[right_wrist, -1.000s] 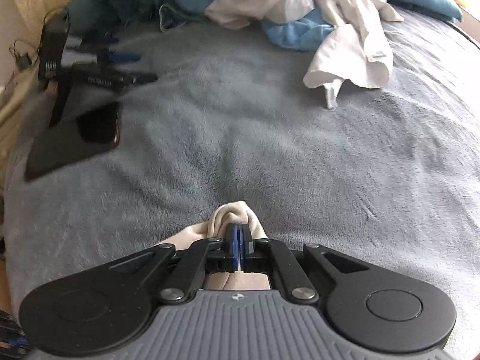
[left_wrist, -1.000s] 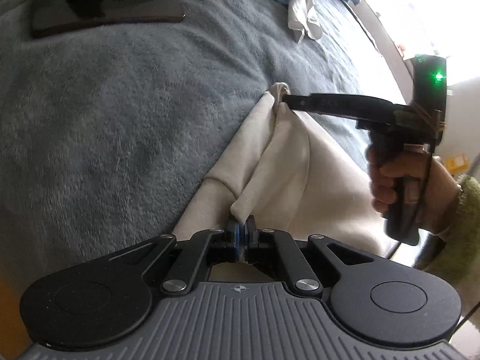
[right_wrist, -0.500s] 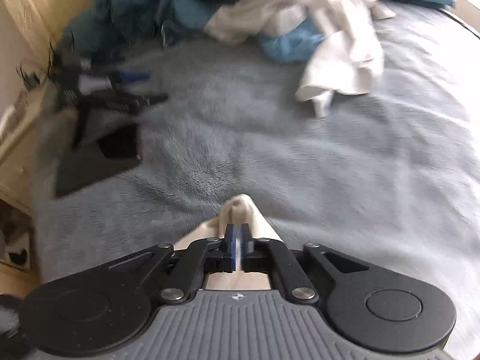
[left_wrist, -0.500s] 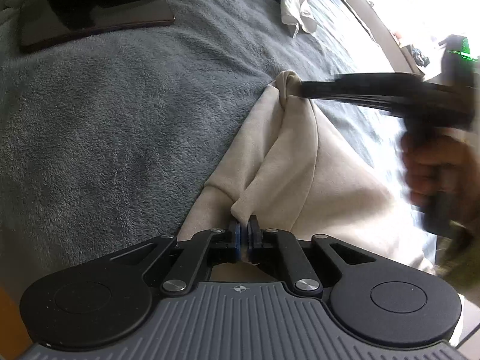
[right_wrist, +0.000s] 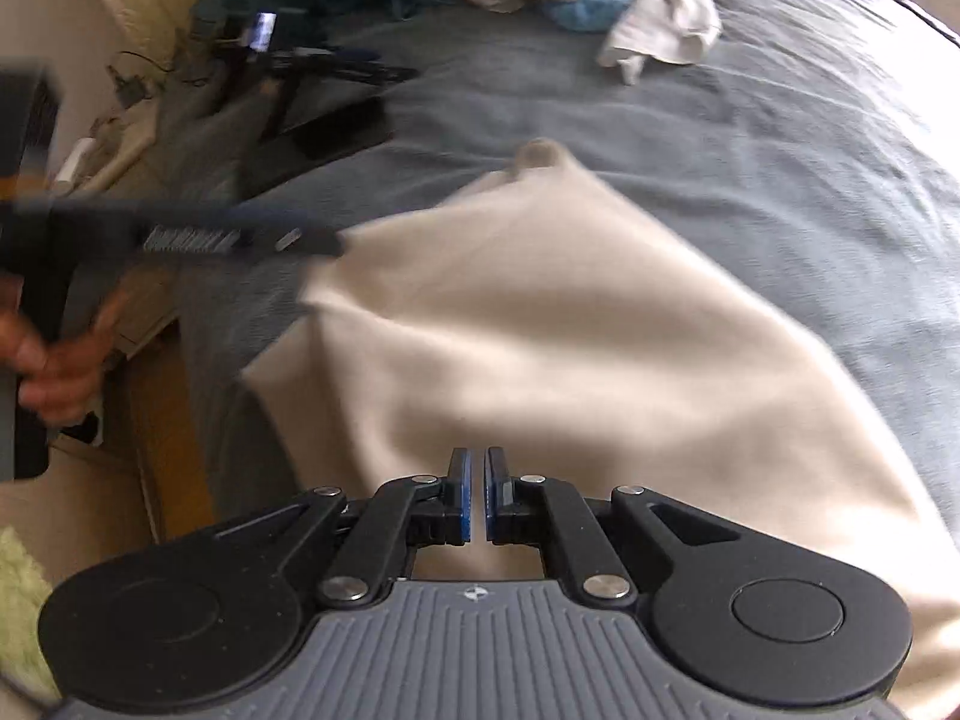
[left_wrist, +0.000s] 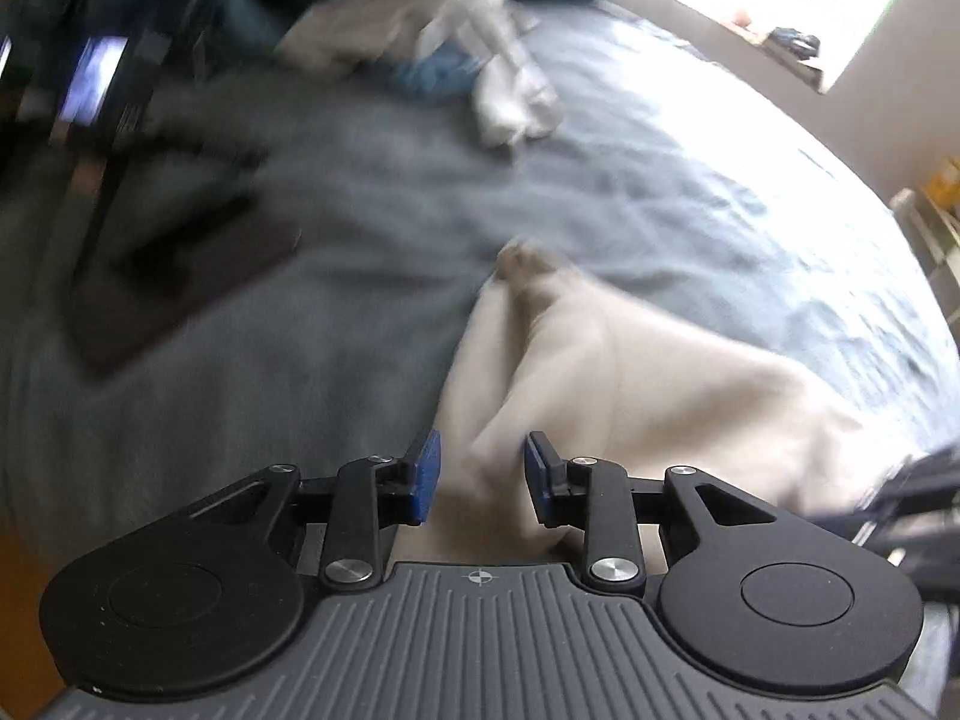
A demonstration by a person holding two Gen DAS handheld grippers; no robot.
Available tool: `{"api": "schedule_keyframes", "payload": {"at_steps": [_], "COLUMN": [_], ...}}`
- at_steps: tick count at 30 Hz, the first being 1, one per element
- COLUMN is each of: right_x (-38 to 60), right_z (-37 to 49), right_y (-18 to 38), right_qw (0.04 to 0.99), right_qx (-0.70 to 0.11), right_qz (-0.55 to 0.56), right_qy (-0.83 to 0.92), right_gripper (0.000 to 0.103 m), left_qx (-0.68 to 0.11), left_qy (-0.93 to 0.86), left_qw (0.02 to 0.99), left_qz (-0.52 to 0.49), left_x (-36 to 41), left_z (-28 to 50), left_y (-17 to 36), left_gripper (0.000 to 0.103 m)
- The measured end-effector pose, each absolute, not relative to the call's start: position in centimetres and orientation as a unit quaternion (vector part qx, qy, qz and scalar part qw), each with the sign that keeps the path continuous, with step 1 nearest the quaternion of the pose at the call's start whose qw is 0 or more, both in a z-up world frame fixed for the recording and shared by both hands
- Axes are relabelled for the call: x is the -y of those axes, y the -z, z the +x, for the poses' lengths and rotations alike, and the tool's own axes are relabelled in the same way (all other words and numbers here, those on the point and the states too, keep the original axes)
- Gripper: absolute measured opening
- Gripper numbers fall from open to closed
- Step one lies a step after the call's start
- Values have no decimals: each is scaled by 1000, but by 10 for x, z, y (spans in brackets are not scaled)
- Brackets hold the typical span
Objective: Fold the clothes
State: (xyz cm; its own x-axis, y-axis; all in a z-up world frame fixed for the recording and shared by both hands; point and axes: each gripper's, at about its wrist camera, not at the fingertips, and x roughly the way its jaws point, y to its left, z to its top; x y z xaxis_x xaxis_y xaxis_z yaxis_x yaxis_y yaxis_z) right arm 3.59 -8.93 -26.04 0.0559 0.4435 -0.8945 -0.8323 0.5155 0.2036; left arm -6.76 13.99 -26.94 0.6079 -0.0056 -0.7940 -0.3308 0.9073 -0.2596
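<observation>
Left wrist view: your left gripper [left_wrist: 480, 477] has its blue pads [left_wrist: 425, 474] spread wide, with a loose fold of the cream garment [left_wrist: 630, 378] between them and neither pad pinching it.
Right wrist view: your right gripper [right_wrist: 478, 495] has its pads almost together, only a thin slit between them and no cloth in it.
Garment: it lies spread on the grey blanket [right_wrist: 750, 138], with one bunched corner pointing toward the far pile.
Left gripper seen from the right: its fingertips sit at the garment's left edge [right_wrist: 282, 238]; blur hides whether they touch.
Far pile: white and blue clothes [right_wrist: 654, 6] lie heaped, well apart from the garment.
Left side of the bed: dark flat devices [right_wrist: 336, 126] rest on the blanket.
</observation>
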Motion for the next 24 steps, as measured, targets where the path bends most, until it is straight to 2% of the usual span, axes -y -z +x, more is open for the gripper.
{"api": "schedule_keyframes", "payload": {"at_steps": [3, 8, 13, 16, 21, 24], "right_x": [85, 91, 99, 93, 86, 88], "right_z": [17, 2, -4, -4, -4, -4], "right_y": [271, 308, 277, 277, 294, 294], "right_qw": [707, 699, 728, 745, 756, 760], "right_qx": [-504, -544, -525, -517, -530, -533], "right_qz": [-188, -196, -154, -140, -124, -116], "right_qy": [-460, -421, -412, -399, -363, -352], "right_gripper": [6, 5, 6, 18, 18, 18], "left_qx": [-424, -442, -475, -499, -530, -539], "left_qy": [-82, -69, -29, 0, 30, 35], "left_qw": [883, 874, 861, 850, 829, 820], "left_qz": [-183, -190, -182, -172, -178, -190], "left_x": [-135, -143, -151, -152, -157, -160], "left_z": [-54, -41, -18, -6, 24, 42], "left_y": [261, 264, 277, 285, 310, 324], "left_gripper": [31, 31, 30, 31, 49, 47]}}
